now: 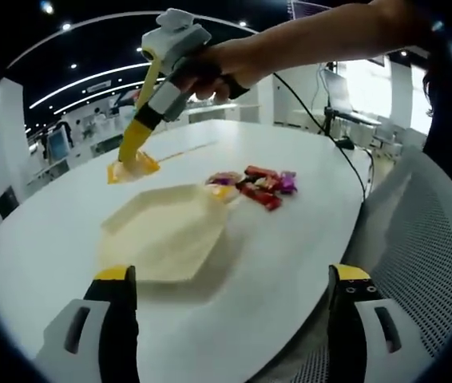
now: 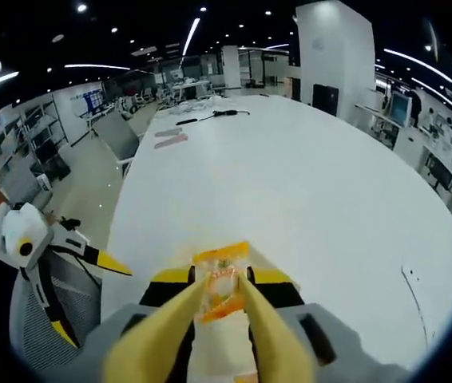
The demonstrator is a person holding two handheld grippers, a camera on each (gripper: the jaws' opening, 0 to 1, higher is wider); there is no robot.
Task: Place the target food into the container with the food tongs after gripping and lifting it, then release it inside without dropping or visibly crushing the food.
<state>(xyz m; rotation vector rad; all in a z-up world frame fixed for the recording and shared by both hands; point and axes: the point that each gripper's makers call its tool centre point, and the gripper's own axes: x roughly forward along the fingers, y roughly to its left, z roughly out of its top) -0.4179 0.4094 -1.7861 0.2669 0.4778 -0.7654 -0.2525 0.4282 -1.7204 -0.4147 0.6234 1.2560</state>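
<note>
A hand holds my right gripper (image 1: pixel 166 88), shut on yellow food tongs (image 1: pixel 142 120). The tong tips pinch an orange snack packet (image 1: pixel 132 169) low over the white table, just beyond the far corner of the cream hexagonal container (image 1: pixel 166 231). In the right gripper view the tongs (image 2: pixel 266 335) rise from my right gripper (image 2: pixel 222 294), and the packet (image 2: pixel 222 283) is clamped between their tips. My left gripper (image 1: pixel 234 275) is open with nothing between its jaws, near the container's close edge. It also appears at the left edge as the left gripper (image 2: pixel 90 299).
A pile of red, purple and yellow snack packets (image 1: pixel 256 185) lies to the right of the container. The white table (image 1: pixel 306 239) curves away at right, with a mesh chair (image 1: pixel 426 263) beside it. Cables (image 2: pixel 210 116) lie at the table's far end.
</note>
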